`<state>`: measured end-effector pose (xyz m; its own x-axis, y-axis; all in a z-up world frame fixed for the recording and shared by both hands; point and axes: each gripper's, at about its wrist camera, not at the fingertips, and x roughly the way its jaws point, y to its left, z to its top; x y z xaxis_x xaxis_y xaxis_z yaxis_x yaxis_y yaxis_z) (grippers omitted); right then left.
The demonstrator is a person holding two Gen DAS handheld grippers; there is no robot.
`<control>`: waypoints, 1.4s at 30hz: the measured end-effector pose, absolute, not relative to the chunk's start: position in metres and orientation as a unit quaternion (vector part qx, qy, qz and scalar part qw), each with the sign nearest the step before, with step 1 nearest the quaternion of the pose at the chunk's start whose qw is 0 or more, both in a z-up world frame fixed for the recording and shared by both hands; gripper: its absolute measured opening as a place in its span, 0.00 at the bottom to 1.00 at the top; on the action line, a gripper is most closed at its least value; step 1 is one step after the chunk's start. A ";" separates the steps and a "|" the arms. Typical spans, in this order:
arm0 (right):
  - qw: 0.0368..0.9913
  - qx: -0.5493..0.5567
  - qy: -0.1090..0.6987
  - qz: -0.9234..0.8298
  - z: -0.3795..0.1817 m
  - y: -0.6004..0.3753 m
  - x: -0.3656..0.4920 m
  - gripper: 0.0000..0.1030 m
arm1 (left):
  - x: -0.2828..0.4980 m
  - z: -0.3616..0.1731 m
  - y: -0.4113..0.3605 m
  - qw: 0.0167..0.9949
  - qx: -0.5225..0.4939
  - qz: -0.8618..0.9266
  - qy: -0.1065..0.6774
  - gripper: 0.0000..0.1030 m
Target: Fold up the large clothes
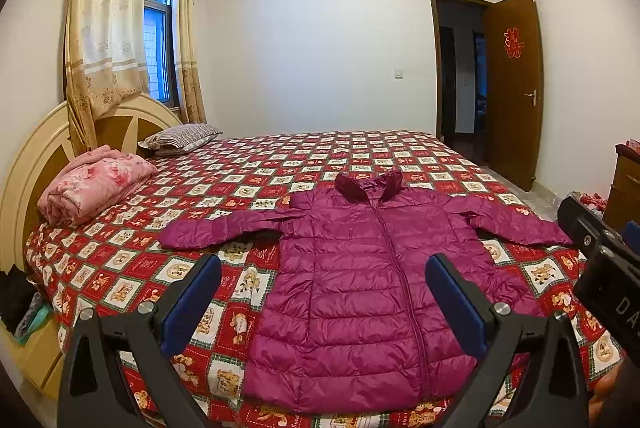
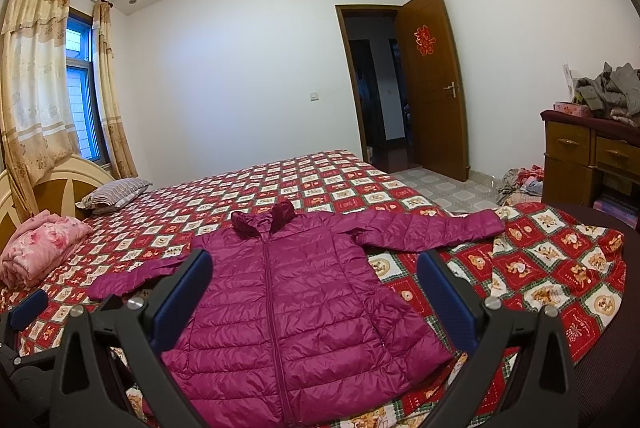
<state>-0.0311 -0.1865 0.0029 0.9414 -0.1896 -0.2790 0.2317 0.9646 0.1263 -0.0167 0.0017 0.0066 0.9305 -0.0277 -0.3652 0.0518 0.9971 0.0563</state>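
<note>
A magenta quilted puffer jacket lies flat and zipped on the bed, front up, hood away from me and both sleeves spread out. In the right wrist view the jacket fills the middle. My left gripper hovers open above the jacket's lower half, its blue pads wide apart and holding nothing. My right gripper is also open above the jacket, empty. The right gripper's body shows at the right edge of the left wrist view; the left gripper's pad shows at the left edge of the right wrist view.
The bed's red patterned bedspread runs far back. A folded pink blanket and a striped pillow lie by the headboard. A wooden dresser with piled clothes stands right; the door is ajar.
</note>
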 end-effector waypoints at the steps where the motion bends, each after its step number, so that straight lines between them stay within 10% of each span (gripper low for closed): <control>1: 0.982 0.079 0.133 -0.108 0.002 -0.186 -0.031 1.00 | -0.017 0.007 0.002 0.982 0.033 -0.021 0.185 0.99; 42: 0.971 0.111 0.172 -0.120 -0.031 -0.203 -0.004 1.00 | 0.030 -0.015 -0.004 0.974 0.022 -0.054 0.219 0.99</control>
